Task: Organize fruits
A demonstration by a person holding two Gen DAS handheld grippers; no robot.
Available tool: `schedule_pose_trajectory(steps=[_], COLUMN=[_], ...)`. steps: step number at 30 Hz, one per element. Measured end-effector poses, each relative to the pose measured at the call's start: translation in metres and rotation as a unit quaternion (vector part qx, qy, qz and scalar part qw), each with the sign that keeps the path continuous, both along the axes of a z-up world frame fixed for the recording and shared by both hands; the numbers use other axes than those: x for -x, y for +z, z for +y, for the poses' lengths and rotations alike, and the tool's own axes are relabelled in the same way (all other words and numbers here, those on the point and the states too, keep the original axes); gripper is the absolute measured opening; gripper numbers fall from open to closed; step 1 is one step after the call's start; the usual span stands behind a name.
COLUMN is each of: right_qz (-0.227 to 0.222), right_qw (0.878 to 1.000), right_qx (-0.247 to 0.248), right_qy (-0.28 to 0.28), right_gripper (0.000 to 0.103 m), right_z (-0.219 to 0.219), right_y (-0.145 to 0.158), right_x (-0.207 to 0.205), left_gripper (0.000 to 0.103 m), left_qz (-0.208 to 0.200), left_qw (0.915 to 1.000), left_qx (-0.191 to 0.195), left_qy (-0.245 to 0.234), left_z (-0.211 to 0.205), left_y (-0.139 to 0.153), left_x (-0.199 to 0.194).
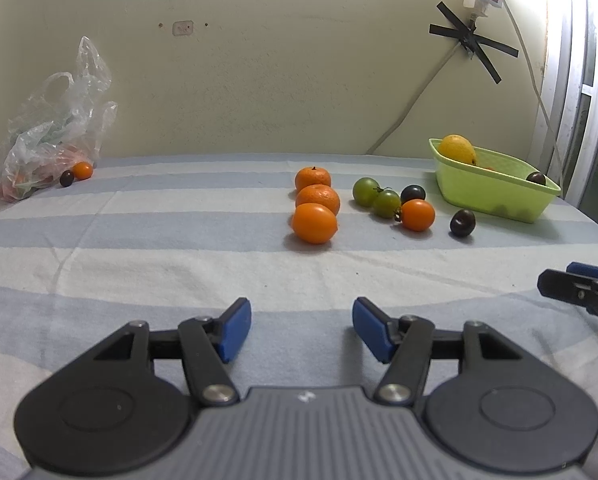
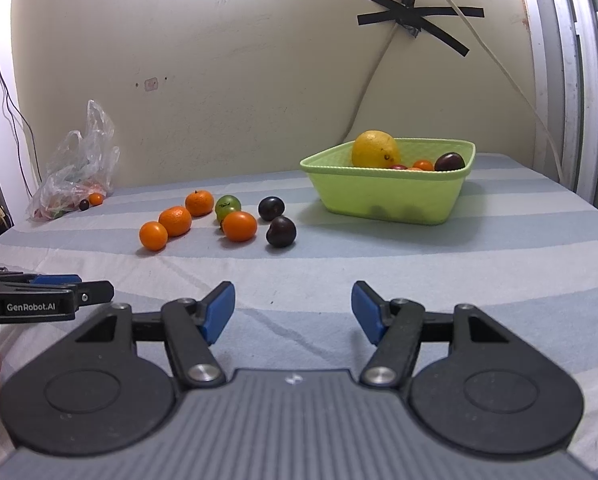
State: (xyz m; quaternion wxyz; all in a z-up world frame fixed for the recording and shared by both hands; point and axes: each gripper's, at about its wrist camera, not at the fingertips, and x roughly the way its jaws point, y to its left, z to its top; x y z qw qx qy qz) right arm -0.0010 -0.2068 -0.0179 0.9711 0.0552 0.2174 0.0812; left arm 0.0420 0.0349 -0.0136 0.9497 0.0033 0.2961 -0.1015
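We can read only one text, "GenRobot.AI", in white letters on the black side of the left gripper (image 2: 99, 292).

Left claw (image 1: 302, 330) gapes before three oranges (image 1: 315, 204) and green basket (image 1: 495, 192).

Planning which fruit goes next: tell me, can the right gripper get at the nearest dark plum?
Probably yes. The right gripper is open and holds nothing, and only bare striped cloth lies between it and the plum, which sits apart from the orange tomato.
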Motion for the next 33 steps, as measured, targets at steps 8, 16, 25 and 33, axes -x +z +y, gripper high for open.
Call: schedule_pose_trajectory(steps=[8,16,25,33], right_qz=[0.017,0.038,0.014,-0.018], right_qw=[1.000,0.999,0.997,0.981], right_qx=[0.008,0.007,0.061,0.147], right_qy=[-0.002,-0.009,0.053,0.122], right_gripper=[0.067,0.067,0.065,0.058], right_z=[0.002,0.001,0.027,0.063], right_y=[-0.001,-0.002,0.009,0.019], right_x=[-0.006,-0.014,-0.040,-0.098], left_gripper=[0.059,0.059,0.059,0.059], left_qz=[0.004,0.008,0.035,0.041], left_qw=[0.9997,0.9985,0.9936,0.9958], left_qx=[0.018,0.043,0.101,0.081], left_qy=[-0.018,-0.033,-0.036,-0.014], left_z=[0.003,0.006,0.016,0.003], left_y=[-0.001,0.000,0.009,0.011], left_x=[-0.002,-0.003,-0.033,-0.083])
